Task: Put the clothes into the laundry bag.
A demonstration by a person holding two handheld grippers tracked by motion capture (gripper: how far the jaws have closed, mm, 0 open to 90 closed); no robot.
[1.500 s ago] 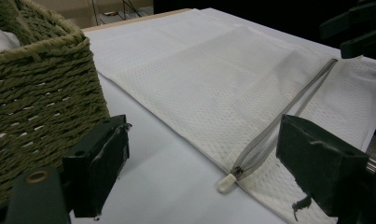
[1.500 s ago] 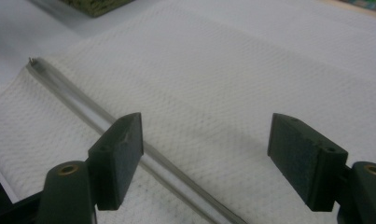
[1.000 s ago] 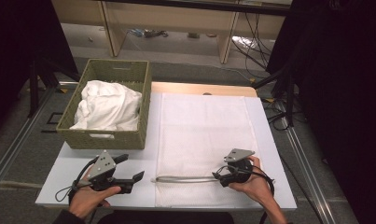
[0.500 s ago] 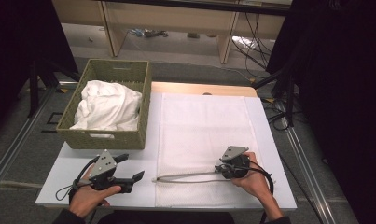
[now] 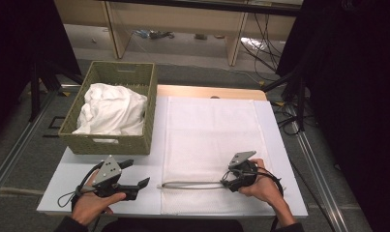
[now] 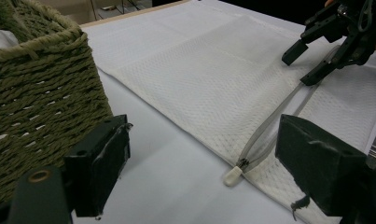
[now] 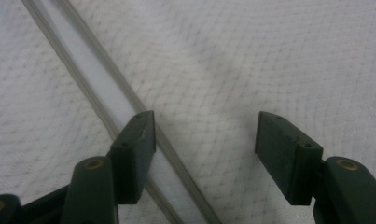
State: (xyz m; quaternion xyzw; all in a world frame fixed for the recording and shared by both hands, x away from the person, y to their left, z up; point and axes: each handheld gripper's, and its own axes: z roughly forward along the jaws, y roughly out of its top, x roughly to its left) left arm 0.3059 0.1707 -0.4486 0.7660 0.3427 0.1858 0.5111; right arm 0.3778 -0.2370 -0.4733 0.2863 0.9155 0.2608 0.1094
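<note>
Lab recording bay, black curtains (image 5: 347, 96), floor cables (image 5: 260, 29), bare shelving (image 5: 183, 19)

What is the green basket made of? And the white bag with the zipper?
The basket looks woven from thick twisted cord, maybe grass or paper rope; the left gripper view shows matte, ropy strands. The bag looks like soft mesh fabric with a tiny grid pattern, likely synthetic. Its zipper seems plastic, with a pale pull.

Open passage is left across the mesh bag (image 5: 212, 140); the left side is blocked by the wicker basket (image 5: 110, 140).
</note>
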